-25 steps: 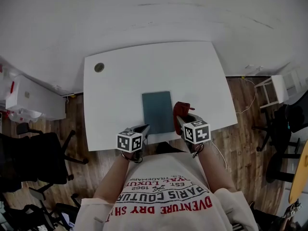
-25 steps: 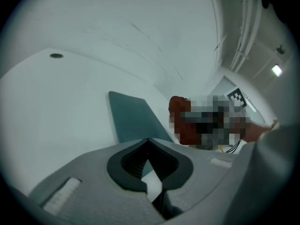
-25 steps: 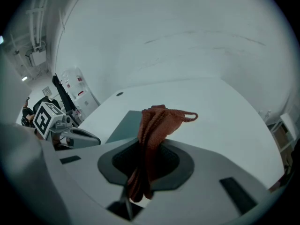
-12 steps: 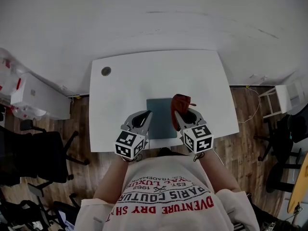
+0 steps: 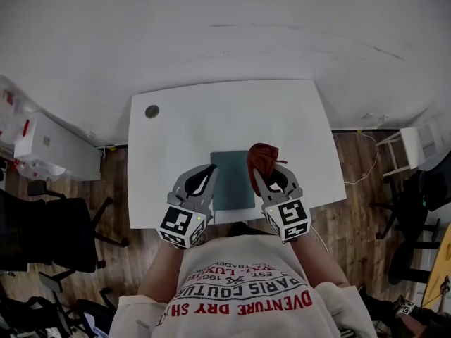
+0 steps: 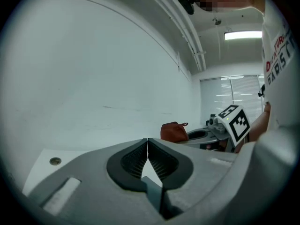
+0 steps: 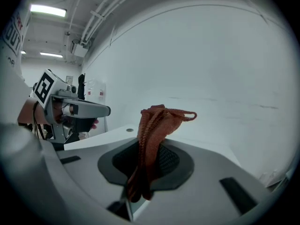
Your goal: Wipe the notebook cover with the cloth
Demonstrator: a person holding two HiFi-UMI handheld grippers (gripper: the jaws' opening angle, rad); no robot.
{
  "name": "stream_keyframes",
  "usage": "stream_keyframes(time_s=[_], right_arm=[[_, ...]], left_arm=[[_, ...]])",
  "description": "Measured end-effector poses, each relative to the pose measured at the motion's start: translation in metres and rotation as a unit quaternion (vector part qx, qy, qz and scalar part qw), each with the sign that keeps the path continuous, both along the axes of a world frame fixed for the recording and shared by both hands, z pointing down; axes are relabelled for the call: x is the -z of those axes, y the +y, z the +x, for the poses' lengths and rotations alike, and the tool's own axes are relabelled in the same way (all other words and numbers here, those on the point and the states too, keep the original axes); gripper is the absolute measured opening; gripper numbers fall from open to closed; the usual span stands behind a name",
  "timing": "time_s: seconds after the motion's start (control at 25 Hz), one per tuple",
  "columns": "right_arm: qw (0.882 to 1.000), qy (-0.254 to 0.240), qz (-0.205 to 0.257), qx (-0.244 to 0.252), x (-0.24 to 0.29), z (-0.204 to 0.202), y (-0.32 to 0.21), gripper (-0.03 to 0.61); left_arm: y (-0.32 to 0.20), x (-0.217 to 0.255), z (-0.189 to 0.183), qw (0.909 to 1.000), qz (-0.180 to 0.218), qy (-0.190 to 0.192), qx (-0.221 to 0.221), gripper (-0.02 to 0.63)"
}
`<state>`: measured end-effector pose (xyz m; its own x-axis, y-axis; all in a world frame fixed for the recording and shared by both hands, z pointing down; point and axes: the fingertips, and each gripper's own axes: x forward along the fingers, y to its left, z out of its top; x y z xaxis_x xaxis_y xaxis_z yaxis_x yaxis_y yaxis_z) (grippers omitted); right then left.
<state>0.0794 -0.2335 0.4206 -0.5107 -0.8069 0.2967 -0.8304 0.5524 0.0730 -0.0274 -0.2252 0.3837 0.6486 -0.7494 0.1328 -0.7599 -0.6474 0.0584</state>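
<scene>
A dark teal notebook (image 5: pixel 232 182) lies flat on the white table (image 5: pixel 176 139), near its front edge. My right gripper (image 5: pixel 255 169) is shut on a bunched red-brown cloth (image 5: pixel 263 156), held above the notebook's far right corner. In the right gripper view the cloth (image 7: pixel 154 125) stands up out of the jaws of my right gripper (image 7: pixel 149 146). My left gripper (image 5: pixel 210 167) hovers over the notebook's left edge, raised off the table. Its jaws meet at the tips in the left gripper view (image 6: pixel 148 141), with nothing between them. From there the cloth (image 6: pixel 173 131) shows to the right.
A round cable hole (image 5: pixel 151 111) sits in the table's far left corner. A white cabinet (image 5: pixel 49 146) and black chairs (image 5: pixel 56 231) stand on the left. A white stool (image 5: pixel 409 141) is on the right. A person's torso is close against the table's front edge.
The right gripper has lifted the cloth off the table beside the notebook and carried it up toward the far right corner. Both grippers have risen and tilted upward.
</scene>
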Motion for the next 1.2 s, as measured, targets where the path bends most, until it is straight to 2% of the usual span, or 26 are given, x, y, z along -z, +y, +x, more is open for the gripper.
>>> stream_keyframes(time_s=[0.16,0.4,0.68,1.08,1.2], right_arm=[[1.0,-0.011,-0.006,-0.009,-0.003,0.002,0.001,0.078],[1.0,-0.013,-0.018,-0.018,-0.011,0.002,0.004,0.075],[1.0,-0.011,-0.011,-0.014,-0.008,-0.002,0.007,0.075],[1.0,-0.019,-0.014,-0.018,-0.009,-0.007,0.006,0.075],[1.0,-0.013,-0.013,-0.015,-0.009,-0.009,0.005,0.075]], left_arm=[[0.003,-0.006,0.008,0.9997,0.002,-0.022,-0.01,0.011],[0.006,-0.004,0.022,0.9974,0.029,-0.061,-0.026,0.011],[0.004,-0.007,0.019,0.9985,0.013,-0.051,-0.019,0.011],[0.004,-0.012,0.023,0.9978,0.011,-0.061,-0.024,0.01],[0.003,-0.018,0.023,0.9983,-0.004,-0.056,-0.019,0.011]])
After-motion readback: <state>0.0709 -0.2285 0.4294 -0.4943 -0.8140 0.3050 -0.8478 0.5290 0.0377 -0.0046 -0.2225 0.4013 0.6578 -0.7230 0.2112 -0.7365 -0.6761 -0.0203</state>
